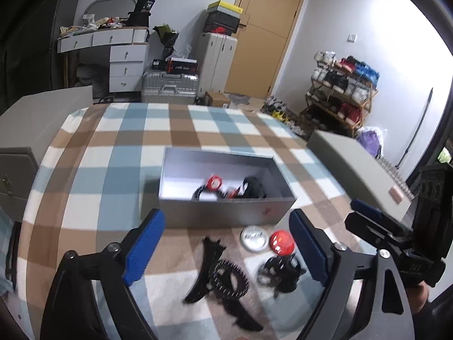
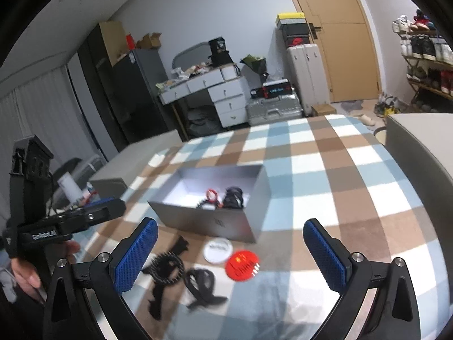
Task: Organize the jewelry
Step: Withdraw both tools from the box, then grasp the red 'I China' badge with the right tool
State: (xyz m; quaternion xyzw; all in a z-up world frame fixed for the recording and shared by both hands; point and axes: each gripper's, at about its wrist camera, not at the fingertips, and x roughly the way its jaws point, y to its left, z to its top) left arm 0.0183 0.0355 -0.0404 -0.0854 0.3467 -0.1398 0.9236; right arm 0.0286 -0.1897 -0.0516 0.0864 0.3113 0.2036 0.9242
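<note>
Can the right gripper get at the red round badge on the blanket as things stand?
Probably yes. The right gripper is open and empty, and the red round badge lies flat on the checked blanket between its fingers, uncovered. The white disc sits close beside it, which could crowd the grasp.

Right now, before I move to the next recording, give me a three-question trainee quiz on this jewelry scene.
1. True or false: the grey box is empty.
2. Which round badge lies nearer the right gripper's right finger: A red, B white?
3. Fill in: both the left gripper and the right gripper have their jaws ____.

Key: 1 false, it holds black and red pieces. 2 A. 3 open, holding nothing.
</note>
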